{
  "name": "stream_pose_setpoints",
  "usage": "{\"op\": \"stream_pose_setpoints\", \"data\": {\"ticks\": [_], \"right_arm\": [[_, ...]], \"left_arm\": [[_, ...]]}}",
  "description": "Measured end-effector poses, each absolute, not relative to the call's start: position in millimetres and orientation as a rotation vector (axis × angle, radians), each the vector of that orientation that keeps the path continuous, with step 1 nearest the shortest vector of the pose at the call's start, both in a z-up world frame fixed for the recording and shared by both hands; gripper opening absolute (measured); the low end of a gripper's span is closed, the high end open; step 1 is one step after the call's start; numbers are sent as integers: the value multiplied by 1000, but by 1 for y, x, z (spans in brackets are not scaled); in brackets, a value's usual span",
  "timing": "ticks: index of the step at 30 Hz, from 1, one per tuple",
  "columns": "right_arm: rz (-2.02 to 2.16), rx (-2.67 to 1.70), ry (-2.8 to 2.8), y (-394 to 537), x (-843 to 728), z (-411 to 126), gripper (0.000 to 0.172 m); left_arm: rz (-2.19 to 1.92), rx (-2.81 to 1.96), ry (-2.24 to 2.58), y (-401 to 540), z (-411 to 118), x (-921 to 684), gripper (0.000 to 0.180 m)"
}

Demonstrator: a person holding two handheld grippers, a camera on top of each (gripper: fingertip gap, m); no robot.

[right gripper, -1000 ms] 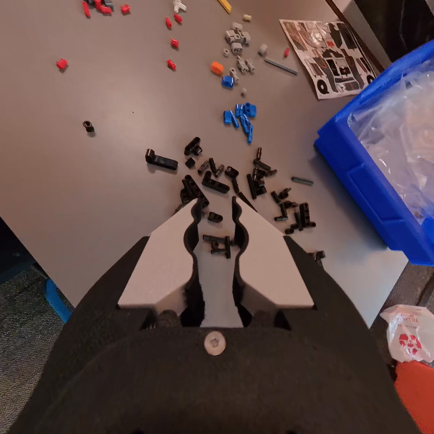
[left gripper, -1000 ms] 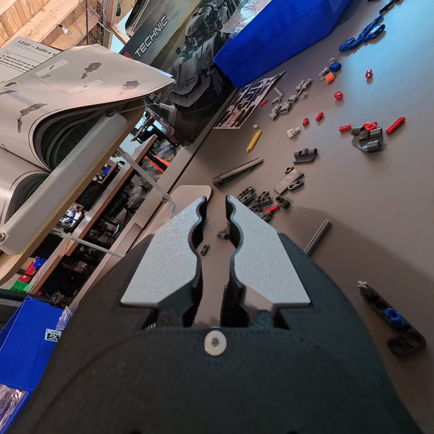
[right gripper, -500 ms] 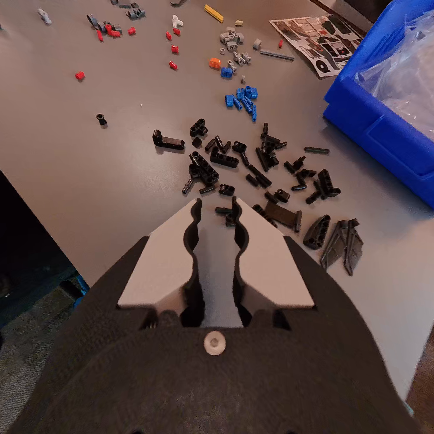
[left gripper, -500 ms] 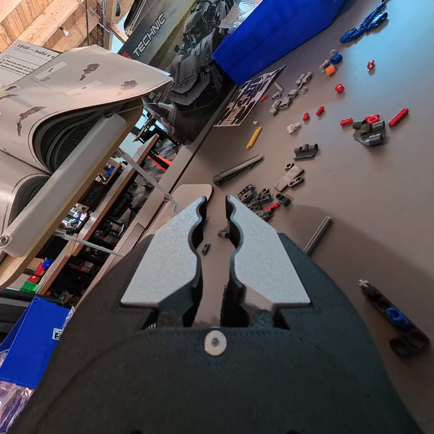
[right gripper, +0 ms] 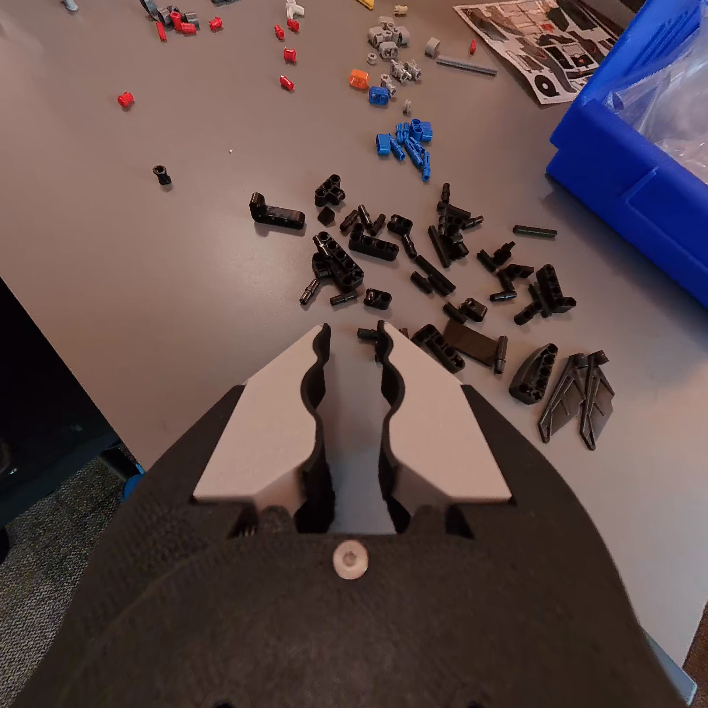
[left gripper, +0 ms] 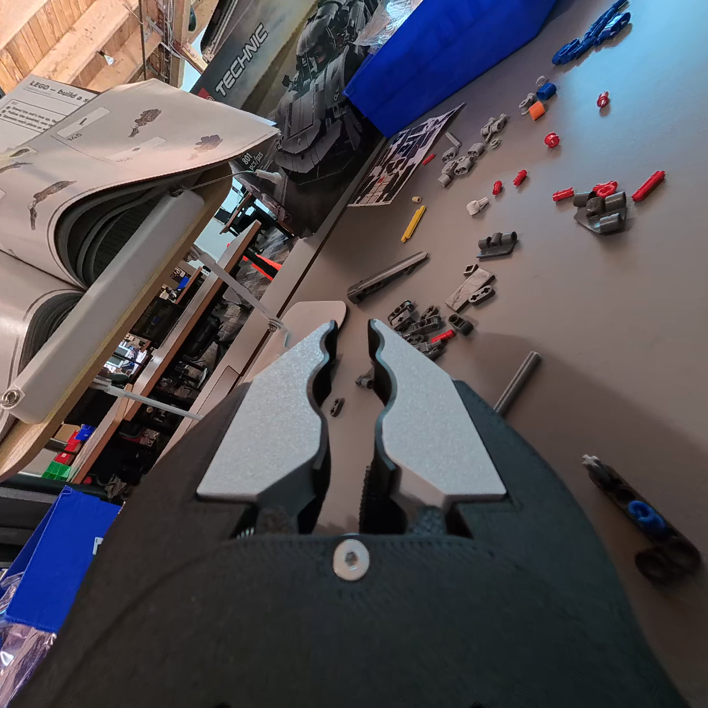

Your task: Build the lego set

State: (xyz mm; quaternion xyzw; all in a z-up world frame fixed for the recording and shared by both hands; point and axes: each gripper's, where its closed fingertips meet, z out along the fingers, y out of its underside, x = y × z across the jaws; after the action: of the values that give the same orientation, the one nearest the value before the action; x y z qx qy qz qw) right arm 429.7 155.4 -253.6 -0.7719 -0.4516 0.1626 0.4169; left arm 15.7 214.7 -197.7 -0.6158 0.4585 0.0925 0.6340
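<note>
Workshop or maker-lab: grey laminate worktable (right gripper: 153, 268) strewn with small plastic building-kit pieces (right gripper: 383, 249), blue plastic storage bin (right gripper: 620, 180) right, cluttered wooden-edged benches (left gripper: 172, 333) far left, timber ceiling (left gripper: 69, 42).

Black building-toy pieces (right gripper: 440, 264) (beams, pins, connectors) lie scattered flat on the grey desk (right gripper: 134, 249) near its front edge; one small black pin (right gripper: 367, 333) lies beside the right gripper (right gripper: 354, 329), jaws apart.

Scattered black pieces (right gripper: 433, 264) and red pieces (right gripper: 287, 57) lie on a grey table (right gripper: 153, 237) near a blue bin (right gripper: 628, 184)
</note>
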Motion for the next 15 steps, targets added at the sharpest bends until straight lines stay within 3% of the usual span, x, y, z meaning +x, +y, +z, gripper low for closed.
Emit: {"op": "stream_pose_setpoints", "data": {"ticks": [15], "right_arm": [[409,-1963,-1129,157,430,-257,21]], "left_arm": [[203,-1399,1053,213,-196,18,13]]}}
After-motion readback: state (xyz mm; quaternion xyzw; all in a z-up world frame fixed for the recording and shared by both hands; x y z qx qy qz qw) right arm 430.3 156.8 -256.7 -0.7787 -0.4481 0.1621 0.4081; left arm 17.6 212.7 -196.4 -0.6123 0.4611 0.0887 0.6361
